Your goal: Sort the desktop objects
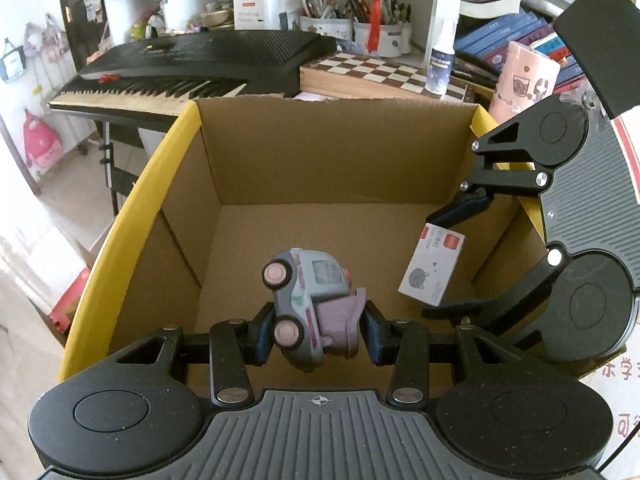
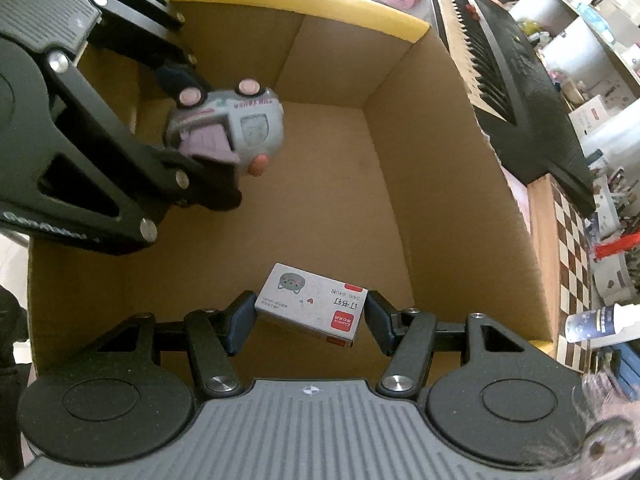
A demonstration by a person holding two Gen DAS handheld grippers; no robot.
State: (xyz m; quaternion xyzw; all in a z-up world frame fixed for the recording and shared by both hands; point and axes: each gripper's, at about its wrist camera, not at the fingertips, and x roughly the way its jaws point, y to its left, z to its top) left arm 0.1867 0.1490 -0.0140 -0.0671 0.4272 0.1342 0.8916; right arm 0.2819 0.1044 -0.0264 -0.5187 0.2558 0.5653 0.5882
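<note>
A grey toy car (image 1: 308,304) with pink wheels sits between the fingers of my left gripper (image 1: 316,334), which is shut on it above the inside of a cardboard box (image 1: 304,160) with yellow flaps. The car also shows in the right wrist view (image 2: 228,128). My right gripper (image 2: 310,316) holds a small white staple box (image 2: 316,304) with a cat picture and red corners, its pads against both ends, low inside the same cardboard box (image 2: 440,160). The staple box (image 1: 434,266) and right gripper (image 1: 456,256) show at the right of the left wrist view.
A black keyboard (image 1: 192,68) stands behind the box. A checkered chessboard (image 1: 384,72), a spray bottle (image 1: 440,64), pen cups (image 1: 360,20), a pink cup (image 1: 524,76) and books (image 1: 504,40) lie beyond the far wall.
</note>
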